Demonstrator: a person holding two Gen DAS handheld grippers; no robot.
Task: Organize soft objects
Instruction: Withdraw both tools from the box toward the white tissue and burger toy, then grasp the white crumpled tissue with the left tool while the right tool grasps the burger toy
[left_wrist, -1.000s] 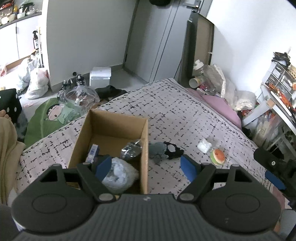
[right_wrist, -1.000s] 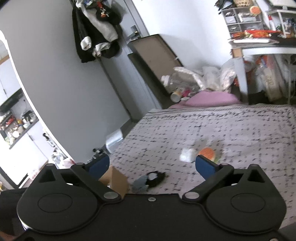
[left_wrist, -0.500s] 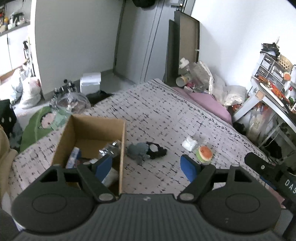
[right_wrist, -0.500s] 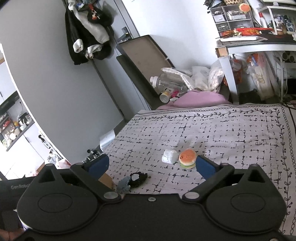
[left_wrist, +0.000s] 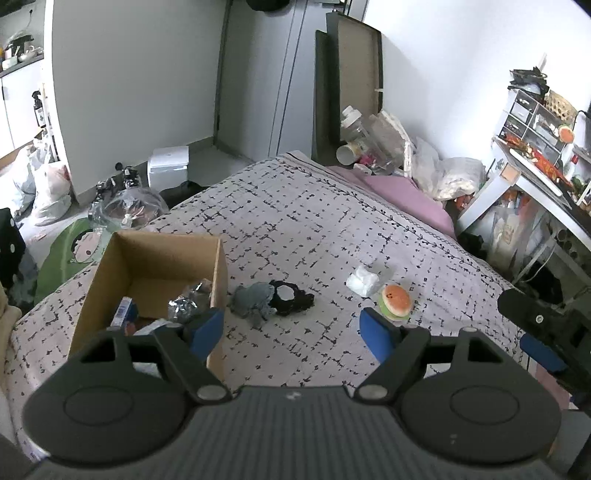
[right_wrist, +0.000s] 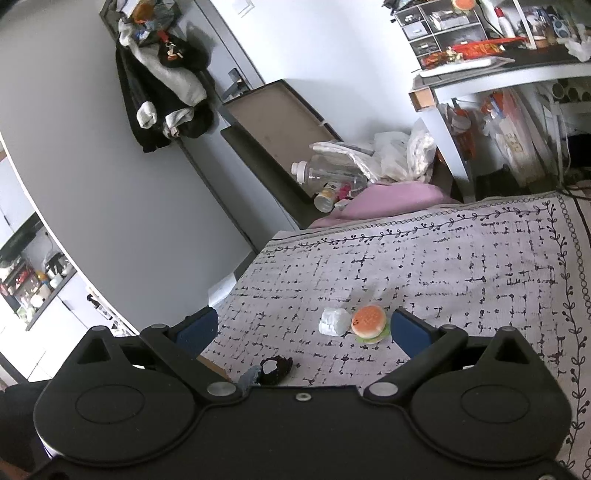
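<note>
On the patterned bedspread (left_wrist: 314, 229) lie a grey soft toy (left_wrist: 253, 300), a black soft toy with a white patch (left_wrist: 290, 297), a crumpled white piece (left_wrist: 362, 281) and a burger plush (left_wrist: 396, 301). A brown cardboard box (left_wrist: 110, 280) at the left holds several items. My left gripper (left_wrist: 291, 332) hovers open above the bed, nothing between its blue pads, the toys ahead of it. In the right wrist view my right gripper (right_wrist: 303, 330) is open and empty too; the burger plush (right_wrist: 369, 322) and white piece (right_wrist: 334, 322) lie just beyond its fingertips. The black toy (right_wrist: 275, 369) shows near its body.
A pink pillow (left_wrist: 406, 195), bottles and plastic bags crowd the bed's far corner. A cluttered white desk (left_wrist: 535, 184) stands at the right. Bags and a green mat (left_wrist: 70, 243) lie on the floor left of the bed. Clothes (right_wrist: 166, 88) hang on the wall.
Both grippers shifted sideways to the right over the bed, so the box and toys slid leftwards in view. The burger plush now sits between the right gripper's fingertips in view. Jaws unchanged.
</note>
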